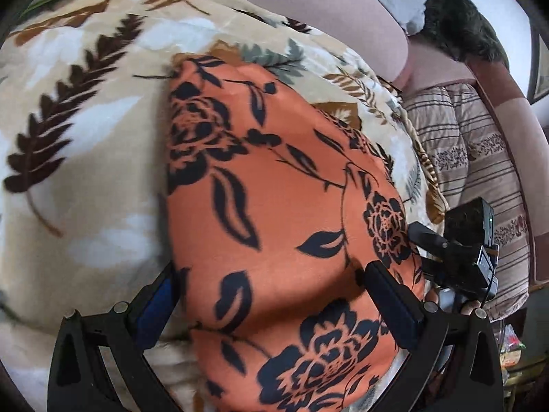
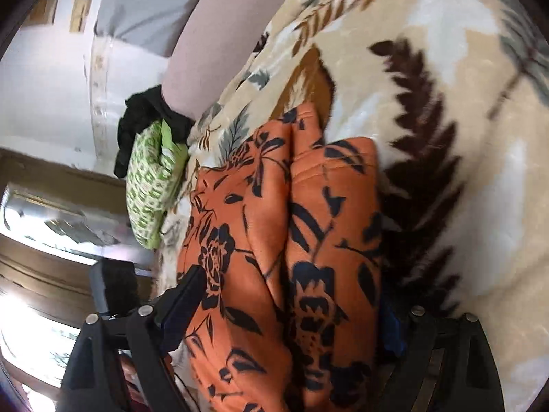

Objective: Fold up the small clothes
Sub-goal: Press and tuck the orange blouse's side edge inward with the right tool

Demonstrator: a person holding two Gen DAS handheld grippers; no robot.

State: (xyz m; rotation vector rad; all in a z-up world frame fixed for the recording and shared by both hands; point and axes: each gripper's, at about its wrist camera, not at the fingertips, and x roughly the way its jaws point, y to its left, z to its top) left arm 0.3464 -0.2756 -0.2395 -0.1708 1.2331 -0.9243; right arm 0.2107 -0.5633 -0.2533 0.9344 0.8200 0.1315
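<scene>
An orange garment with black flowers (image 1: 284, 206) lies folded on a beige leaf-print blanket (image 1: 85, 137). My left gripper (image 1: 271, 271) stands wide over its near end: the blue-padded left finger (image 1: 154, 309) is at the cloth's left edge and the right finger (image 1: 391, 295) rests on top. The right gripper (image 1: 442, 250) shows at the garment's right edge. In the right wrist view the garment (image 2: 308, 206) lies in thick folds between that gripper's (image 2: 291, 285) spread fingers. Its left finger (image 2: 182, 305) touches the edge and the cloth partly hides the right one.
A green-and-white patterned cloth (image 2: 151, 185) and a black cloth (image 2: 144, 116) lie at the blanket's edge. A pink padded surface (image 1: 308, 0) runs along the far side. A striped quilt (image 1: 463, 144) lies to the right, with a dark furry item (image 1: 459, 24) beyond it.
</scene>
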